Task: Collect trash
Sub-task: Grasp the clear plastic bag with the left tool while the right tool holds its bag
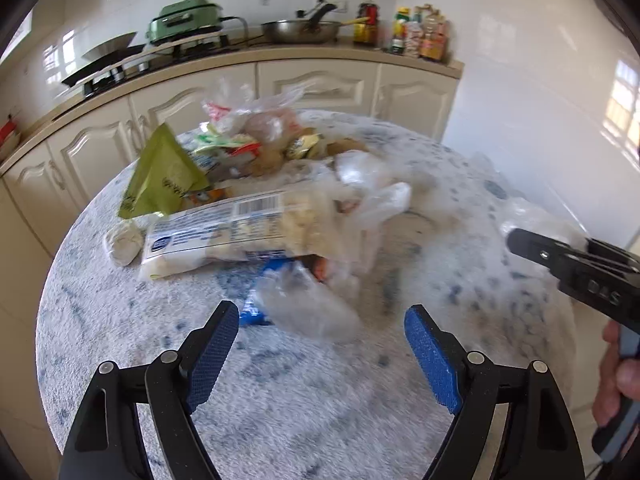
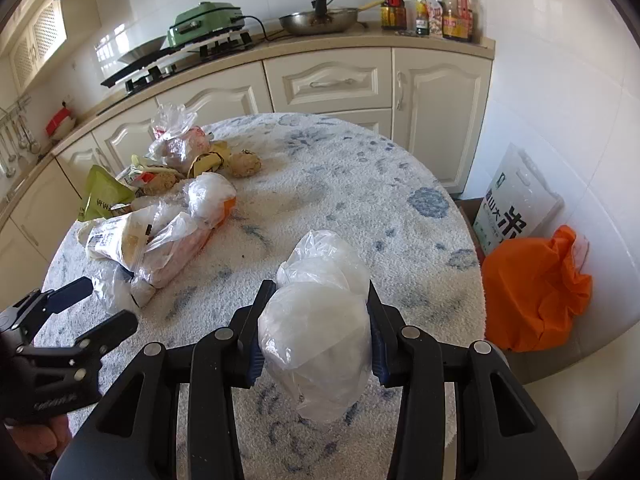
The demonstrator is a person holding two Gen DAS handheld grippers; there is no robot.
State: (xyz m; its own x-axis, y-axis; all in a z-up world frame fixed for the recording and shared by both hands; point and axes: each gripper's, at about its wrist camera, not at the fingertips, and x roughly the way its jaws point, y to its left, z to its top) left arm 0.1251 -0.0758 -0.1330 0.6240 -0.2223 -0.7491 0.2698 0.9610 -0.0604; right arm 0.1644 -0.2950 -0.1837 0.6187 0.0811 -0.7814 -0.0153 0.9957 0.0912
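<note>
Right tongs [image 2: 316, 332] angled down, clamping plastic bag [image 2: 320, 344]

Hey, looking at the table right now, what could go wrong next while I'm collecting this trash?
1. The right gripper pinches a puffy clear plastic bag. Thin film may slip out on the way to the orange bag on the floor.
2. The left gripper is open in front of a crumpled clear wrapper that overlaps the barcoded packet. Closing there might drag neighbouring trash along.
3. The loose brown lumps might roll off if the pile is nudged.
</note>
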